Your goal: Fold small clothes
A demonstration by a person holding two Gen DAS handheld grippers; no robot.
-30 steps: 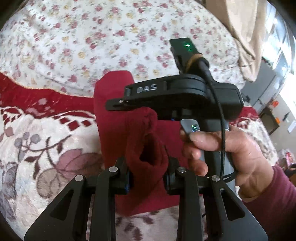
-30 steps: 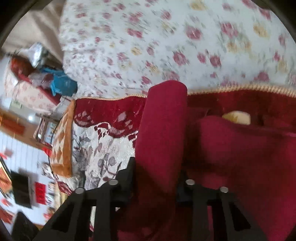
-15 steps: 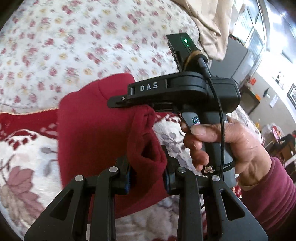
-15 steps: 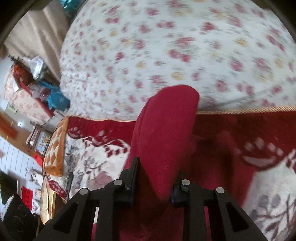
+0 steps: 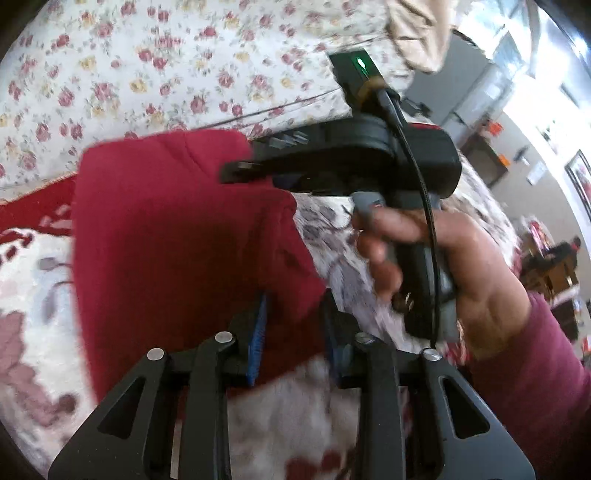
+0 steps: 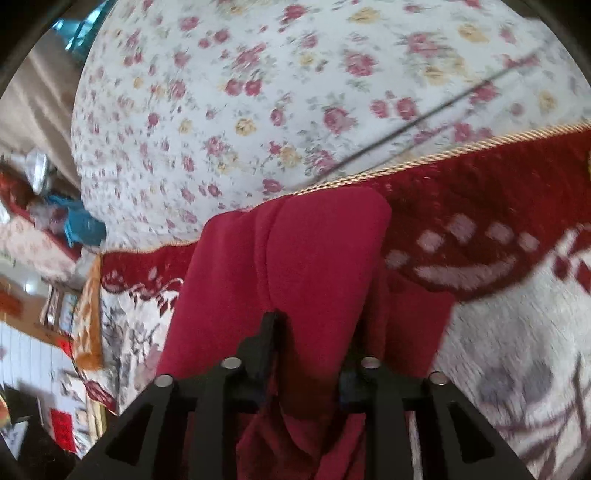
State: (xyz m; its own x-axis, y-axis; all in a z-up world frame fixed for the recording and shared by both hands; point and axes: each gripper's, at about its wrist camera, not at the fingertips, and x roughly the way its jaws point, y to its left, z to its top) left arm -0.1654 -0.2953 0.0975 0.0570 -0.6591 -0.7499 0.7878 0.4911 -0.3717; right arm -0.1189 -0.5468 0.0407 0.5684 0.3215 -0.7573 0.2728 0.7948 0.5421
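A dark red small garment (image 5: 177, 243) is held between both grippers above a red-and-white patterned blanket (image 5: 33, 295). My left gripper (image 5: 293, 328) is shut on a bunched edge of the garment. The right gripper body (image 5: 354, 166), held by a hand in a maroon sleeve, shows in the left wrist view just right of the garment's top. In the right wrist view my right gripper (image 6: 314, 347) is shut on a fold of the same garment (image 6: 310, 258), which hangs down and hides its fingertips.
A white quilt with small red and yellow flowers (image 6: 295, 92) lies beyond the blanket's gold-corded edge (image 6: 406, 166). A beige cloth (image 5: 417, 33) hangs at the far right. Cluttered furniture stands at the left (image 6: 44, 206); room furniture (image 5: 550, 266) is at the right.
Both grippers have swung with the garment, lifting and spreading it wider. The view has shifted to the right across the blanket. Both grips have held.
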